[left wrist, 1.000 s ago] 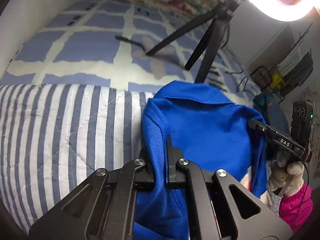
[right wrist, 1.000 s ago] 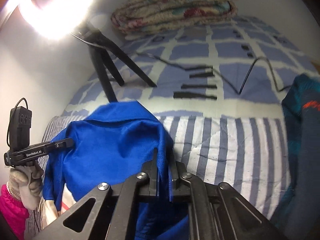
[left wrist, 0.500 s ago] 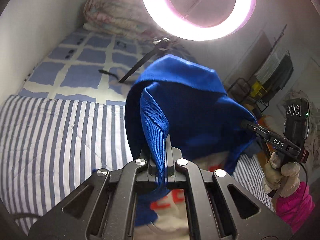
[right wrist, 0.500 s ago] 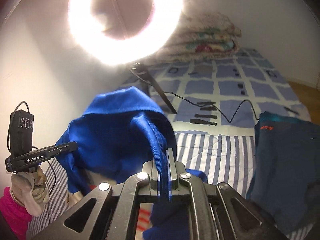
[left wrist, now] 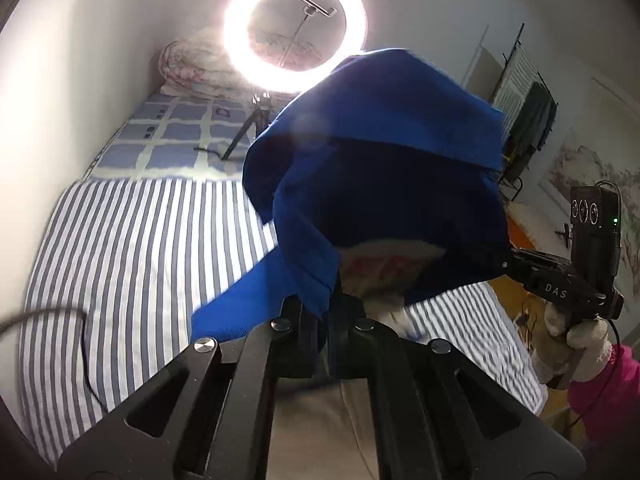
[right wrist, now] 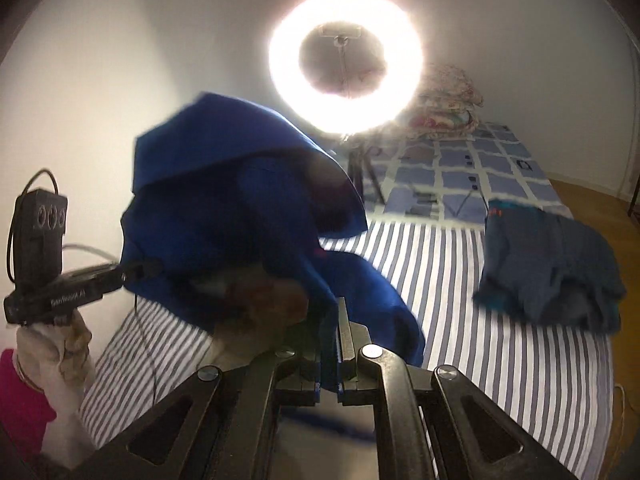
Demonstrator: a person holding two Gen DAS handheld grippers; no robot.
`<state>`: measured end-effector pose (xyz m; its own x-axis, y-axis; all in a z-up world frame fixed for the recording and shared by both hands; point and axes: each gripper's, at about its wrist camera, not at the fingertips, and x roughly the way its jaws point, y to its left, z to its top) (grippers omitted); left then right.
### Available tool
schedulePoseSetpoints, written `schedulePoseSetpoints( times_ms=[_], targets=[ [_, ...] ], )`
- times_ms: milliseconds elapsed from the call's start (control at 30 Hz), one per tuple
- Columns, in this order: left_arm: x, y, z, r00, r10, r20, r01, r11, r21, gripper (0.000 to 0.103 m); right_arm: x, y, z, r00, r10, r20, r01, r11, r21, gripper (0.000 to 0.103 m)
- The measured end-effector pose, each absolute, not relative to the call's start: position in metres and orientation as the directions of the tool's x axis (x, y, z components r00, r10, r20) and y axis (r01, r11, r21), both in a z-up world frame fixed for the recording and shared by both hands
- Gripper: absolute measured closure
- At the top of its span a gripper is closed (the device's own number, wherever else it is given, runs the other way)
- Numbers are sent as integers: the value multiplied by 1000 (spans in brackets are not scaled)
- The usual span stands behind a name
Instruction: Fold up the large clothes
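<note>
A large blue garment (left wrist: 384,184) hangs in the air above the striped bed (left wrist: 132,264), with a white and red patch showing on its underside. My left gripper (left wrist: 326,300) is shut on one blue edge of it. In the right wrist view the same blue garment (right wrist: 240,216) billows up, and my right gripper (right wrist: 330,332) is shut on another edge. Each view shows the other gripper at the side, held in a gloved hand (left wrist: 576,336) with a pink sleeve, its tip pinching the cloth.
A lit ring light (left wrist: 294,28) on a tripod stands on the checked blue cover (left wrist: 176,136) at the far end, beside a rolled floral quilt (right wrist: 448,104). A dark teal garment (right wrist: 548,264) lies on the stripes at right. A cable (left wrist: 60,320) trails at left.
Both grippers have risen and pulled back, lifting the blue garment off the bed; it now billows high with its underside showing. The ring light has come fully into view.
</note>
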<state>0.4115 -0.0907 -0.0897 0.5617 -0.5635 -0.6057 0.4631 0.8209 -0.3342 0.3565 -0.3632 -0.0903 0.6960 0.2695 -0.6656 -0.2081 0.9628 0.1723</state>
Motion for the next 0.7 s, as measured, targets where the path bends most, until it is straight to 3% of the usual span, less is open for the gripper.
schedulePoseSetpoints(
  times_ms=[200,300,367,600,700],
  targets=[
    [347,-79,-130,526,-545,-653,466,827,-314,103,296,-361,-132,654,272,-706,-174,962,209,101],
    [318,-76,-156,483,-501,-718,468,841,-273,102,267,-363,-158,615,249,-748,-159,968,192,100],
    [297,-69,-169,465,-462,-755,480,848,-224,98,248,-366,-168,588,234,-774,-157,972,175,94],
    [236,-30,-146,476,-475,-740,472,848,-240,94,180,-373,-131,627,211,-750,-184,976,120,73],
    [218,-16,-110,511,-504,-697,476,841,-259,94,144,-367,-93,671,213,-710,-215,973,89,72]
  ],
)
